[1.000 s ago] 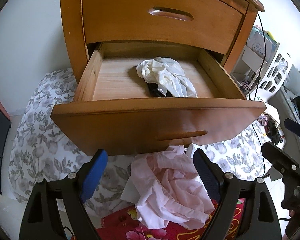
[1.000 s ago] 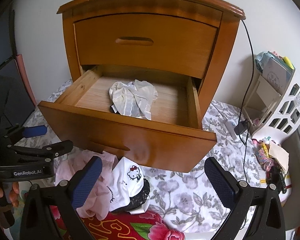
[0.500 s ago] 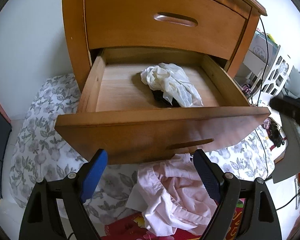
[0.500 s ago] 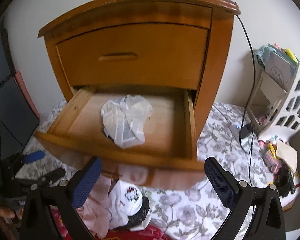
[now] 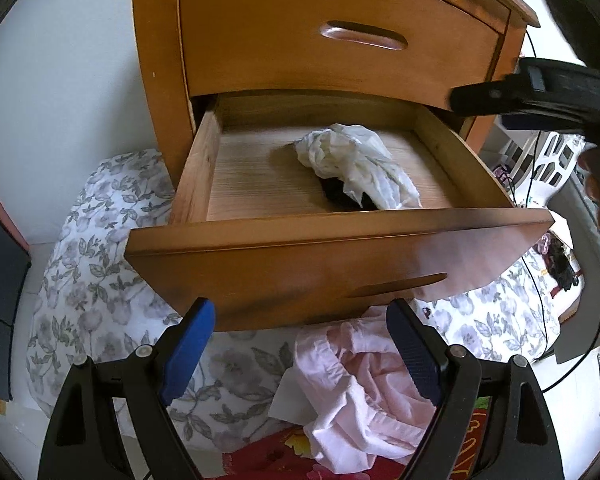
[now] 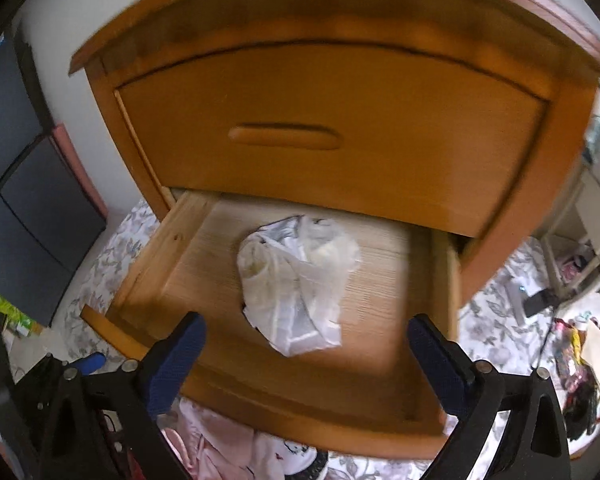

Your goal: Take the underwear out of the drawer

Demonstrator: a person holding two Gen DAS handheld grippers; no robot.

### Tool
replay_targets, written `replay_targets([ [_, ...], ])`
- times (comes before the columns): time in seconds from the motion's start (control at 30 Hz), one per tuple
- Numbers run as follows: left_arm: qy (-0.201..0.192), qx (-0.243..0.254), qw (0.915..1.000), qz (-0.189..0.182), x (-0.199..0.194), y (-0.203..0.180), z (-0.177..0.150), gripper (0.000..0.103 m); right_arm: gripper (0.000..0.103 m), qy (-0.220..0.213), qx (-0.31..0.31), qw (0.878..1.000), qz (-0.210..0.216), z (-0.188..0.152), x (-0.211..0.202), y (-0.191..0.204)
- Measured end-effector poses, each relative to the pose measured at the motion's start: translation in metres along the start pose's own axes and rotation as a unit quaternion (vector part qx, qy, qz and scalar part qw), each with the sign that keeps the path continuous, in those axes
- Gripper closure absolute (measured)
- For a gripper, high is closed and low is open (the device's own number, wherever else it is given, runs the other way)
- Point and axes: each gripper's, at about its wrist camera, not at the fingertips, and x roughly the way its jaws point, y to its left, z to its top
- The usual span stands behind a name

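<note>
A wooden nightstand has its lower drawer (image 5: 340,256) pulled out. Inside lies a crumpled white underwear (image 5: 356,166), with a dark garment (image 5: 338,196) partly hidden under it. The white underwear (image 6: 296,280) lies just beyond my open right gripper (image 6: 304,364), which hovers over the drawer (image 6: 172,248). My left gripper (image 5: 300,354) stays low in front of the drawer face, open and holding nothing. Below it, pink underwear (image 5: 364,392) lies on the floral cloth. The right gripper's body (image 5: 540,96) shows at the upper right of the left wrist view.
The upper drawer (image 6: 324,136) is closed. A floral sheet (image 5: 92,248) covers the floor around the nightstand. A white rack (image 6: 580,248) with clutter and cables stands to the right. Dark panels (image 6: 16,208) are at the left. A red patterned cloth (image 5: 276,456) lies near the pink garment.
My right gripper has moved up and forward over the open drawer, closing in on the white underwear. My left gripper has shifted slightly toward the drawer and stays open.
</note>
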Motion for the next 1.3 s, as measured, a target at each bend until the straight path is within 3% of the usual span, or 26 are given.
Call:
replay_targets([
  [0.27, 0.007, 0.001, 0.9999, -0.012, 0.008, 0.006, -0.003, 0.015, 0.016, 0.082, -0.022, 0.996, -0.005, 0.013, 0.064, 0.022],
  [0.53, 0.011, 0.000, 0.9998, -0.019, 0.011, 0.010, -0.007, 0.015, 0.020, 0.152, -0.019, 0.988, -0.024, 0.018, 0.116, 0.029],
  [0.73, 0.016, 0.001, 0.9996, -0.023, 0.015, 0.013, -0.008, 0.015, 0.023, 0.180, -0.021, 0.983, -0.033, 0.015, 0.138, 0.030],
  [1.1, 0.023, -0.001, 0.9993, -0.030, 0.021, 0.017, -0.009, 0.015, 0.055, 0.202, -0.037, 0.978, -0.031, 0.021, 0.157, 0.036],
  [1.3, 0.024, -0.004, 0.9992, -0.032, 0.022, 0.019, -0.010, 0.015, 0.079, 0.192, -0.029, 0.981, -0.028, 0.027, 0.160, 0.029],
])
